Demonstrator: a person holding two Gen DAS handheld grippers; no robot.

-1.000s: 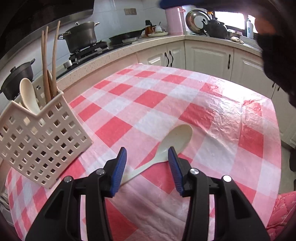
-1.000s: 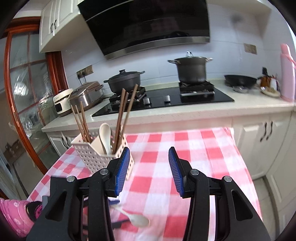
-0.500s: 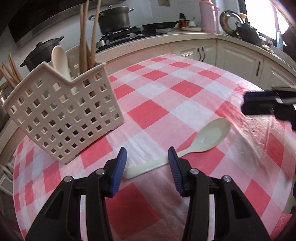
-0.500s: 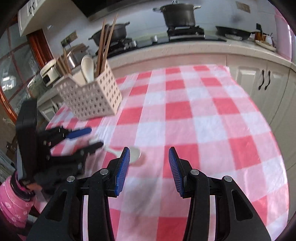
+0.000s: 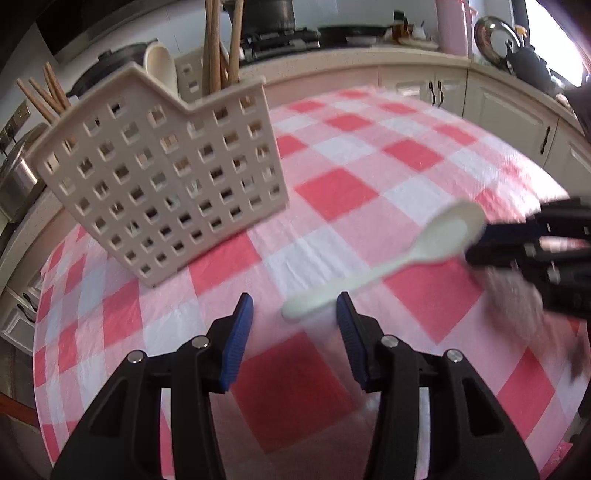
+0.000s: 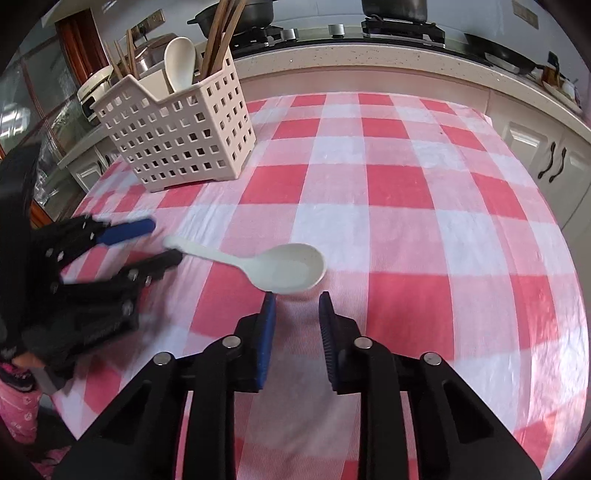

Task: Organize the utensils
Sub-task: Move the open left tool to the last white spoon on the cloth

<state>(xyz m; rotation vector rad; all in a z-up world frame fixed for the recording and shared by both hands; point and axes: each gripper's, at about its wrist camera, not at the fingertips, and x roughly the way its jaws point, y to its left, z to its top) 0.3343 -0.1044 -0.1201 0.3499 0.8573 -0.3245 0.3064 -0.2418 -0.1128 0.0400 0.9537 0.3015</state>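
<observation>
A cream plastic spoon (image 5: 399,258) lies on the red-and-white checked tablecloth (image 5: 332,188). My left gripper (image 5: 294,314) is open, its jaws either side of the spoon's handle end. My right gripper (image 6: 297,306) is open but narrower, just short of the spoon's bowl (image 6: 291,267). The left gripper shows in the right wrist view (image 6: 162,242), at the handle tip. A cream perforated utensil holder (image 5: 166,177) stands at the back left, holding another cream spoon (image 6: 180,62) and wooden chopsticks (image 6: 218,33).
A kitchen counter (image 6: 369,55) with stove and pots runs behind the table. White cabinets (image 6: 550,158) stand to the right. The table edge drops off at the left (image 6: 85,199) and near side.
Both grippers have come down and closed in on the spoon from opposite ends. The right gripper's jaws have narrowed. The spoon has not visibly moved on the cloth.
</observation>
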